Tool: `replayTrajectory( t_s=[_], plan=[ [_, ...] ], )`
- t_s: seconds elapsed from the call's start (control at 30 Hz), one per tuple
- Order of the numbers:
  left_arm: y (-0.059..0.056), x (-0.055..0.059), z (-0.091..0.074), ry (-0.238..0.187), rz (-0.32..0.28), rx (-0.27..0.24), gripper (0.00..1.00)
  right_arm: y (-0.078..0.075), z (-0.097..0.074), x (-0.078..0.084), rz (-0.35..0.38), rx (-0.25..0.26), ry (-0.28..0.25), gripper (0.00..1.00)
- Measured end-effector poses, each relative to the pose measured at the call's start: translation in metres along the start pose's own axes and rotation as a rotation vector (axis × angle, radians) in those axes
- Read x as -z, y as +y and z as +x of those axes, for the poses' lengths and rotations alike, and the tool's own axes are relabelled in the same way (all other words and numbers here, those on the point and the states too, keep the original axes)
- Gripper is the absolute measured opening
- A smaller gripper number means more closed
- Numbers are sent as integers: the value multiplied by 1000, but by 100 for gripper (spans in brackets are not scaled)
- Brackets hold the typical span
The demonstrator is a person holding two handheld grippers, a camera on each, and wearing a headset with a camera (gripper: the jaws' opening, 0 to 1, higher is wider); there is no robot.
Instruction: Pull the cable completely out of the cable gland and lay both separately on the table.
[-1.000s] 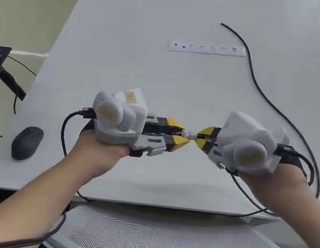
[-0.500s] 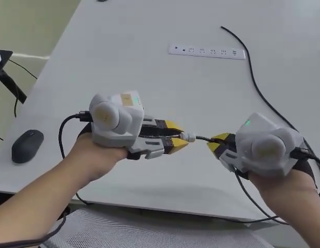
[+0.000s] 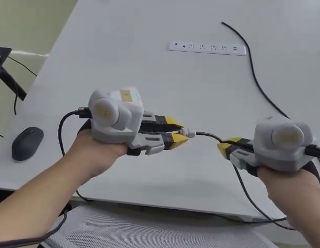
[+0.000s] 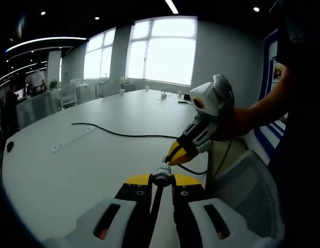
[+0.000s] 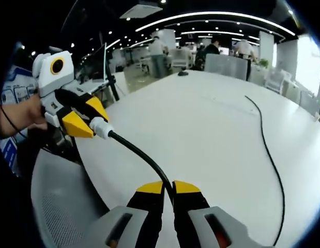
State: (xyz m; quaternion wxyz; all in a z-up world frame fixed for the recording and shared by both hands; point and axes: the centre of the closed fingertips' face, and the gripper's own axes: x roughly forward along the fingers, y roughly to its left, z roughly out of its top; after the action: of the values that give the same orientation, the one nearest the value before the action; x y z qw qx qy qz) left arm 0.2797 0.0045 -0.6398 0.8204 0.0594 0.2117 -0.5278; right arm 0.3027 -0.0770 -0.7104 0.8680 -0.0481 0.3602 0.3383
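Note:
A small white cable gland [image 3: 186, 133] sits pinched in my left gripper [image 3: 176, 136], whose yellow tips are shut on it above the table's near edge. The gland [image 4: 162, 172] shows at those tips in the left gripper view. A black cable [image 3: 207, 136] runs out of the gland to my right gripper [image 3: 225, 147], which is shut on it a short way to the right. In the right gripper view the cable [image 5: 140, 153] arcs from my jaws up to the gland [image 5: 99, 127]. Its tail droops under the right hand.
A white power strip [image 3: 207, 48] lies far back on the white table [image 3: 123, 67], and its black cord [image 3: 253, 72] trails to the right edge. A dark mouse [image 3: 27, 142] rests at the left near edge. A mesh chair [image 3: 113, 227] stands below the table front.
My right gripper has pulled away to the right with the cable, so a longer stretch of cable now shows between the two grippers. The left gripper has held its place.

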Motion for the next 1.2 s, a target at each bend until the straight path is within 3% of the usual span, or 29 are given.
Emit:
replayTrajectory(
  t_s=[0.37,0.73,0.87,1.0,1.2],
  plan=[
    [-3,0,0,2,4,-3,15,-13,4,21,167,21,13,0],
    [-7,-3,0,-3,9,-1,15,-21,4,38,427,27,3,1],
    [-9,-2,0,-1,7,2,15,-18,4,40,447,17,0,1],
    [-9,-1,0,-2,5,2,15,-15,3,39,396,27,0,1],
    [-9,-2,-2,-2,5,-1,15,-15,3,38,379,22,0,1]
  ],
)
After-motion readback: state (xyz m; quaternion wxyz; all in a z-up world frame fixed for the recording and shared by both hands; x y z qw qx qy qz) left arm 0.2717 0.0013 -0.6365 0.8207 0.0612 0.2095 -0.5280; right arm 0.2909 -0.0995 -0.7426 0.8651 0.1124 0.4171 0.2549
